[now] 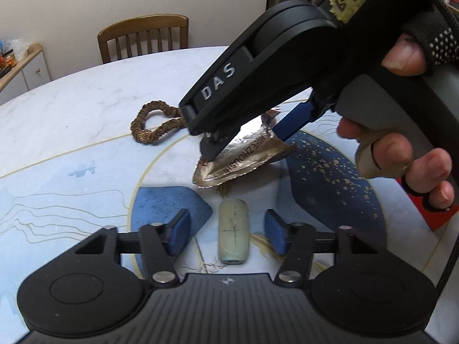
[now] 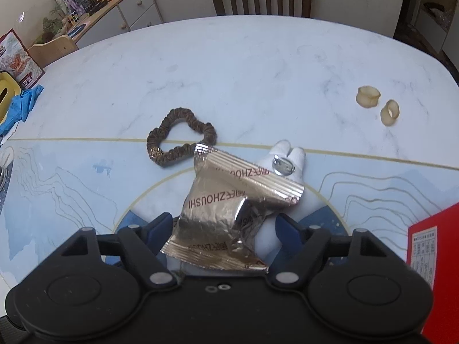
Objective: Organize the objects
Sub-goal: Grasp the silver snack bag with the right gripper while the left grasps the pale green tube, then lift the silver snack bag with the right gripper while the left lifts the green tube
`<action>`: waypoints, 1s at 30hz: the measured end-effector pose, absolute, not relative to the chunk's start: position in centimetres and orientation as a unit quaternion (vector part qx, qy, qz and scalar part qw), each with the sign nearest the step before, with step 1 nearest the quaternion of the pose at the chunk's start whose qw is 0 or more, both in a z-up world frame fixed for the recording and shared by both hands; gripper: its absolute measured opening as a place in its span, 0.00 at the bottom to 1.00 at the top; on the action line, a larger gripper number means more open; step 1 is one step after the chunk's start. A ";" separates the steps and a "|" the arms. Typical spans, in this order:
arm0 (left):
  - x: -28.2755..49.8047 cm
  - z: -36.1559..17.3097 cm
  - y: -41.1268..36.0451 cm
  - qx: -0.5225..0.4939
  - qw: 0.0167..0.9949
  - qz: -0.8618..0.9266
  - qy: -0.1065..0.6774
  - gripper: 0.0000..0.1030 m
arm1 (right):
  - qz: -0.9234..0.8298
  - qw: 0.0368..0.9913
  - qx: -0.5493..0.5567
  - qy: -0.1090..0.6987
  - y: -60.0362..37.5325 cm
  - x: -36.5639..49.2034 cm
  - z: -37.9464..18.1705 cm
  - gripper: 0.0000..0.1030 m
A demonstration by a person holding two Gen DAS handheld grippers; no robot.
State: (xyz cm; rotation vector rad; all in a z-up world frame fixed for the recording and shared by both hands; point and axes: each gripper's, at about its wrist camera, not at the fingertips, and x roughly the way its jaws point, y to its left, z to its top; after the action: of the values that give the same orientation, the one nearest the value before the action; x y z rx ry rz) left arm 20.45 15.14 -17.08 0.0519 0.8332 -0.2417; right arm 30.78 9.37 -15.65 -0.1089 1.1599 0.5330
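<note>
Both grippers straddling targets, no pad contact visible.

Right gripper (image 2: 226, 223) is spread around the foil packet (image 2: 226, 209); left gripper (image 1: 228, 230) is spread around the pale cylinder (image 1: 233, 233), just short of the packet. Risks: slick, crumpled foil slips or crushes; the white plush (image 2: 287, 157) beneath it gets snagged; the cylinder rolls away.

Black tongs (image 1: 226, 230), blue pads (image 1: 180, 229), fingerless dotted glove (image 1: 436, 40)
</note>
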 end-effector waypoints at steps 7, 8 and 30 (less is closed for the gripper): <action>20.5 -16.9 14.8 0.028 0.903 -0.124 0.409 0.31 | 0.253 0.799 -0.055 0.542 9.5 30.4 -15.5 0.56; 20.5 -16.9 14.8 0.027 0.903 -0.125 0.410 0.27 | 0.253 0.800 -0.055 0.541 9.5 30.3 -15.4 0.52; 18.8 -12.2 15.3 0.008 0.905 -0.114 0.410 0.21 | 0.281 0.833 -0.006 0.477 3.6 25.7 -7.9 0.43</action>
State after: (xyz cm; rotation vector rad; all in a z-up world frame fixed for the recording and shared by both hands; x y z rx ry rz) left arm 18.75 15.29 -12.21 0.0158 0.8476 -0.2361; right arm 25.65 3.55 -7.95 -0.0138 1.0101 0.5963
